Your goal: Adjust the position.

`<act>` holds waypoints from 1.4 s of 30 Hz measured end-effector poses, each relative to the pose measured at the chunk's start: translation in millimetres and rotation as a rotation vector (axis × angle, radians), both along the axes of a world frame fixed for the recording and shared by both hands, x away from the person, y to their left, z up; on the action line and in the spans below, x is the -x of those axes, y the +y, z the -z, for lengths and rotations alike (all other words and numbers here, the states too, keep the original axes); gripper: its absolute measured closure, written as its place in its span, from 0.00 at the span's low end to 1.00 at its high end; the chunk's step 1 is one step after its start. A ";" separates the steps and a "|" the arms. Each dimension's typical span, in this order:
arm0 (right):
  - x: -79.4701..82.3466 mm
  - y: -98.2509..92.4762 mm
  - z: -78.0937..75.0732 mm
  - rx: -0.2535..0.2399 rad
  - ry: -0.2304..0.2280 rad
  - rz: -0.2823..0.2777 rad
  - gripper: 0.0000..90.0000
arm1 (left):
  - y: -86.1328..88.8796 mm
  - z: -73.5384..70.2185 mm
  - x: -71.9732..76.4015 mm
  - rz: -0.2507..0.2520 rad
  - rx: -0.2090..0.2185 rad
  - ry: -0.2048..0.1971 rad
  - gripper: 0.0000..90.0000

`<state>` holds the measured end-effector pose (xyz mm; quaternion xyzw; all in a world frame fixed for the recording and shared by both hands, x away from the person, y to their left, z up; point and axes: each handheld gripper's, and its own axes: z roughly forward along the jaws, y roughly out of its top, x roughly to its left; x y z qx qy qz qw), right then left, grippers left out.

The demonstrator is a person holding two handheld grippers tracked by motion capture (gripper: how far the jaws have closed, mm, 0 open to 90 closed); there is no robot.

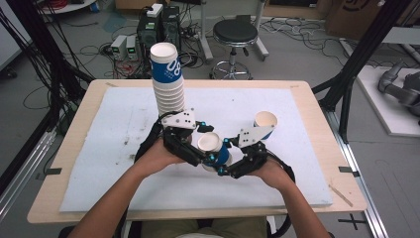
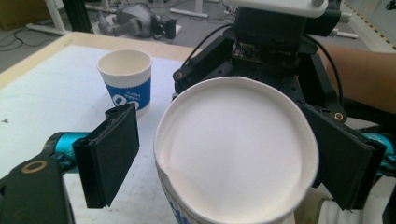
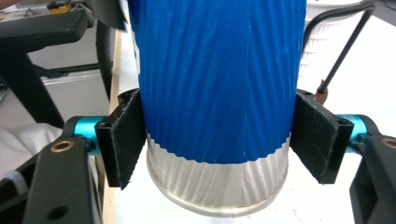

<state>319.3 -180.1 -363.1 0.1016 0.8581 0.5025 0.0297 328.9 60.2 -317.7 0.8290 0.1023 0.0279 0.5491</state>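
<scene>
1. I see a wooden table (image 1: 74, 148) with a big white mat (image 1: 124, 148) lying on top of it.
2. I use the tall stack of cups (image 1: 168, 79) as my landmark. It stands on the mat, near the far side of the table, and it leans a little.
3. My left gripper (image 1: 205, 130) is just in front of the stack, a bit to its right.
4. My right gripper (image 1: 224, 159) is further right of the stack and closer to me.
5. One paper cup (image 1: 214, 148) is between my two grippers, in front of the stack and to its right. It is blue and white, and it is tilted so I can look into its white inside.
6. In the right gripper view, my right gripper (image 3: 217, 140) squeezes this cup (image 3: 217, 93). Both black pads touch the blue sides, one on each side, so this gripper is gripping the cup.
7. In the left gripper view, the cup's open mouth (image 2: 236, 149) sits between the jaws of my left gripper (image 2: 224, 154). The left pad stands apart from the rim. The right pad is very close to the rim. This gripper is open and is not squeezing the cup.
8. Another small cup (image 1: 265, 124) stands upright on the mat, well to the right of the stack. In the left gripper view I see it (image 2: 126, 79) with its blue band.
9. My two hands hold the grippers close together, in front of the stack.
</scene>
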 end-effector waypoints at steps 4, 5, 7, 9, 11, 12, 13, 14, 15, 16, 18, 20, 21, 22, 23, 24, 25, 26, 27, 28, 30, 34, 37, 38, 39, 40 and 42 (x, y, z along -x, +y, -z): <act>0.8 1.5 -1.0 0.023 -0.008 -0.004 0.28 | -0.8 0.8 -0.1 0.013 -0.007 0.006 0.16; 0.8 2.4 -1.1 0.034 -0.015 -0.011 0.28 | -0.7 1.2 -0.3 0.023 -0.021 0.008 0.16; 1.5 2.9 -1.1 0.038 -0.013 -0.017 0.28 | -0.8 1.7 -0.3 0.034 -0.035 0.012 0.17; 2.0 3.2 -1.1 0.042 -0.014 -0.020 0.28 | -1.2 2.1 0.3 0.041 -0.042 0.014 0.17; 2.2 3.5 -1.0 0.043 -0.014 -0.024 0.28 | -1.4 2.3 0.6 0.047 -0.049 0.016 0.18; 2.4 3.8 -0.9 0.044 -0.013 -0.026 0.28 | -1.4 2.4 0.4 0.054 -0.053 0.017 0.18; 2.8 4.1 -1.1 0.050 -0.012 -0.030 0.28 | -1.6 2.7 0.4 0.057 -0.055 0.017 0.19; 3.0 4.5 -1.1 0.054 -0.017 -0.037 0.28 | -1.8 2.9 0.2 0.060 -0.055 0.018 0.19; 3.5 5.0 -1.3 0.061 -0.020 -0.039 0.28 | -1.9 3.2 0.0 0.063 -0.056 0.020 0.20; 3.8 5.7 -1.4 0.068 -0.021 -0.045 0.28 | -2.1 3.5 -0.4 0.068 -0.057 0.022 0.20; 4.2 6.5 -1.8 0.083 -0.033 -0.046 0.28 | -2.6 4.2 -0.7 0.076 -0.060 0.027 0.22; 4.4 6.8 -1.9 0.089 -0.033 -0.048 0.28 | -2.4 4.3 -0.9 0.089 -0.067 0.028 0.23; 4.7 6.8 -1.9 0.093 -0.033 -0.047 0.28 | -2.4 4.5 -0.7 0.093 -0.067 0.029 0.25; 4.7 6.6 -2.0 0.094 -0.033 -0.047 0.28 | -2.4 4.5 -0.7 0.094 -0.069 0.028 0.26; 4.6 6.6 -1.9 0.094 -0.034 -0.050 0.28 | -2.3 4.8 -0.6 0.094 -0.066 0.032 0.26; 4.6 6.5 -1.9 0.094 -0.034 -0.051 0.28 | -2.0 4.9 -0.9 0.096 -0.068 0.032 0.26; 4.6 6.5 -1.9 0.094 -0.035 -0.053 0.28 | -1.9 5.0 -1.1 0.097 -0.070 0.032 0.26; 4.7 6.6 -1.8 0.095 -0.034 -0.053 0.28 | -1.7 5.0 -1.2 0.099 -0.073 0.034 0.26; 4.7 6.5 -1.9 0.098 -0.034 -0.054 0.28 | -1.5 5.1 -1.1 0.100 -0.075 0.038 0.26; 4.6 6.4 -1.9 0.097 -0.036 -0.055 0.28 | -1.5 5.1 -1.1 0.100 -0.075 0.038 0.27; 4.5 6.0 -2.2 0.098 -0.037 -0.056 0.28 | -0.8 5.6 -1.3 0.127 -0.073 0.042 0.31; 4.5 5.7 -2.0 0.106 -0.034 -0.064 0.29 | -1.3 6.8 -0.7 0.132 -0.074 0.040 0.34; 4.5 5.6 -1.8 0.102 -0.034 -0.064 0.28 | 0.6 6.8 -1.0 0.132 -0.061 0.038 0.34; 4.5 5.0 -1.9 0.096 -0.037 -0.064 0.27 | 1.7 6.4 -1.3 0.131 -0.048 0.037 0.34; 4.7 4.5 -1.9 0.081 -0.037 -0.058 0.25 | 3.0 6.1 -1.3 0.125 -0.032 0.042 0.34; 4.6 3.6 -1.9 0.059 -0.030 -0.052 0.24 | 4.4 5.7 -1.5 0.119 -0.025 0.041 0.34; 4.1 1.8 -2.5 0.020 -0.024 -0.035 0.19 | 6.7 5.7 -1.6 0.097 0.000 0.035 0.34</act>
